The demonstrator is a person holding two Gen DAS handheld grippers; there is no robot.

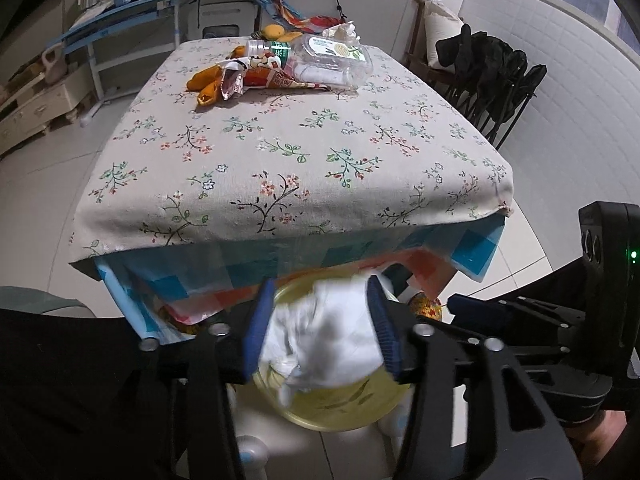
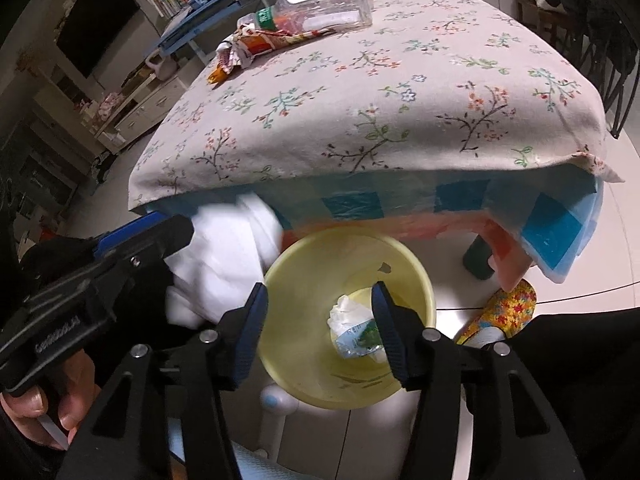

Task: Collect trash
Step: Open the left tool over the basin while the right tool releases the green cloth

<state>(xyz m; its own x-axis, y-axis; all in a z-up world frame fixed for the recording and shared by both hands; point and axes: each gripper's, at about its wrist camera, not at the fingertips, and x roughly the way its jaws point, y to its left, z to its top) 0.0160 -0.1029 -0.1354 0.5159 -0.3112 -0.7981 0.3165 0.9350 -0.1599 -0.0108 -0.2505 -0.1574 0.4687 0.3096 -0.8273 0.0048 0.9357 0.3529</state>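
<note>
- The table (image 1: 288, 152), under a floral cloth, fills the upper half of both wrist views; its near edge hangs just above the bin.
- The yellow bin (image 2: 304, 280) stands on the floor below that edge, at 6 o'clock from the table; in the left wrist view only its rim (image 1: 340, 416) shows around the held tissue.
- A clear plastic jar (image 1: 332, 60) lies on its side at the far end of the table, toward 12 o'clock, touching the rest of the trash there.
- The left gripper (image 1: 320, 328) is clamped on a white crumpled tissue wad (image 1: 324, 340), blue pads pressing both its sides, directly over the bin; in the right wrist view the wad (image 2: 224, 252) sits at 10 o'clock from the bin's mouth.
- The right gripper (image 2: 318, 332) hovers over the bin with its jaws spread wide and nothing between them.
- Snack wrappers (image 1: 260, 78) and orange peels (image 1: 206, 84) lie in a pile at 9 o'clock from the jar.
- A crumpled tissue with a printed wrapper (image 2: 354, 328) rests at the bottom of the bin.
</note>
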